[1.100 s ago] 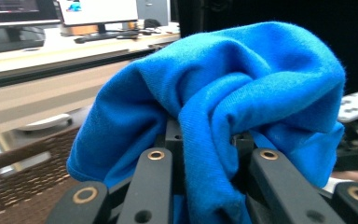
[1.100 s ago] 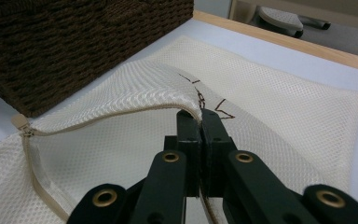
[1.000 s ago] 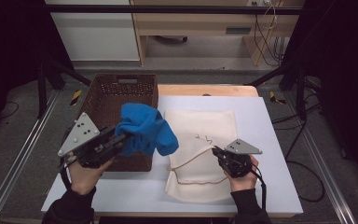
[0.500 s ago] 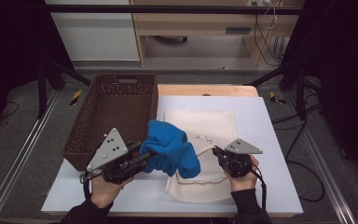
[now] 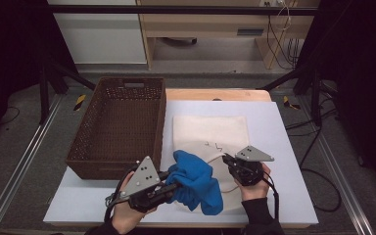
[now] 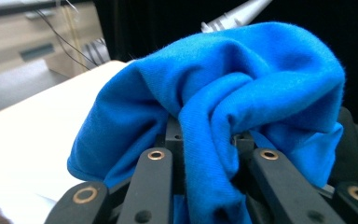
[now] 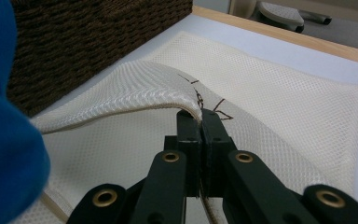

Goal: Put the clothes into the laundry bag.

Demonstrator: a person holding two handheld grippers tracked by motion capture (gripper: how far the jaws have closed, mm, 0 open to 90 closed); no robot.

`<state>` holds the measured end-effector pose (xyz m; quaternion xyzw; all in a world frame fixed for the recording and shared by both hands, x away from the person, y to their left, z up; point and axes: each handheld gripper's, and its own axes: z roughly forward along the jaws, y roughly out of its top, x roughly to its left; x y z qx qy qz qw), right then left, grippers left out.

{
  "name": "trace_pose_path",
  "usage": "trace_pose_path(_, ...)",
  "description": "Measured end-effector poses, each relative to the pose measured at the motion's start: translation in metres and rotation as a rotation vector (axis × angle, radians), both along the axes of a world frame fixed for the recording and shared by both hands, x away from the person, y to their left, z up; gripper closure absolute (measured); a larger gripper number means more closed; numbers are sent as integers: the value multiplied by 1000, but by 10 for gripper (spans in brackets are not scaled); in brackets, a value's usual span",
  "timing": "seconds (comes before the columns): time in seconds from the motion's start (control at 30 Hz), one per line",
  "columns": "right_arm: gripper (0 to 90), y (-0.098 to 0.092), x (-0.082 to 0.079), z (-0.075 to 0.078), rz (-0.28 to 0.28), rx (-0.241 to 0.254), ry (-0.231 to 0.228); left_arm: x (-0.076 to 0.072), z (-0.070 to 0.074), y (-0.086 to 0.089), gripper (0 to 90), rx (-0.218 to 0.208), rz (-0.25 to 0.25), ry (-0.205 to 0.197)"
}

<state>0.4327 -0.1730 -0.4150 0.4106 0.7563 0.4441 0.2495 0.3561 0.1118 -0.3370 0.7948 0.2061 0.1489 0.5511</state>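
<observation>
my left tongs (image 5: 172,186) are clamped on a bunched blue cloth (image 5: 196,182); in the left gripper view the cloth (image 6: 223,107) folds over and between the black jaws, which pinch a thick twist of it, and hides their tips. using the cream mesh bag (image 5: 210,134) as landmark: the blue cloth sits over the bag's near left corner, overlapping its near edge, with the lower end of the cloth drooping toward the near edge of the white tabletop (image 5: 284,127). i cannot tell from the high view whether the cloth rests on the bag or hangs just above it. my right tongs (image 5: 227,160) are at the bag's near right part, jaws pressed fully together on the bag's upper layer; the right gripper view shows the tongs (image 7: 200,116) pinching the hemmed edge of the mesh (image 7: 135,93) and holding it lifted, so the top layer arches up off the lower layer and a gap opens toward the blue cloth (image 7: 4,140) at that view's left edge. a thin dark thread or cord mark (image 7: 209,105) lies on the mesh just beyond the jaw tips. the brown wicker basket (image 5: 120,125) stands just left of the bag, touching or nearly touching its left edge. the bag's far half lies flat on the tabletop.
</observation>
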Motion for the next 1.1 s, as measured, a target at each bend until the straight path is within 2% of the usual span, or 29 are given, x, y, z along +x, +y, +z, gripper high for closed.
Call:
trace_pose_path(0.03,883,0,0,0,-2,2,1,0,0,0,754,0,0,0)
trace_pose_path(0.07,883,-1,0,0,0,4,2,0,-8,-9,754,29,-15,15)
trace_pose_path(0.2,883,0,0,0,-2,3,2,6,-32,-31,754,95,-28,49)
trace_pose_path(0.27,883,-1,-1,0,1,3,-2,12,-44,-42,754,115,-32,65)
trace_pose_path(0.43,883,0,-1,0,2,8,-2,26,-65,-67,753,179,-16,83)
trace_pose_path(0.47,883,0,-1,0,2,8,-2,26,-65,-67,753,179,-16,83)
trace_pose_path(0.53,883,1,-2,1,-3,7,-8,34,-79,-77,753,225,-6,107)
trace_pose_path(0.6,883,1,-3,2,-1,10,-11,39,-86,-81,753,243,4,112)
trace_pose_path(0.63,883,1,-3,2,1,11,-15,42,-89,-83,753,243,10,120)
trace_pose_path(0.7,883,0,-3,2,2,13,-14,50,-95,-86,752,242,18,165)
trace_pose_path(0.83,883,3,-3,0,13,6,-8,57,-105,-93,750,272,44,179)
trace_pose_path(0.9,883,3,-4,0,16,4,-9,64,-114,-98,746,298,91,190)
trace_pose_path(0.97,883,4,-5,0,18,8,-4,65,-116,-99,734,300,111,192)
trace_pose_path(1.0,883,4,-6,0,23,8,-4,69,-122,-101,723,299,147,191)
trace_pose_path(1.03,883,4,-7,0,24,11,-1,71,-126,-101,708,298,152,190)
trace_pose_path(1.1,883,4,-9,-1,26,5,4,73,-132,-97,672,259,149,200)
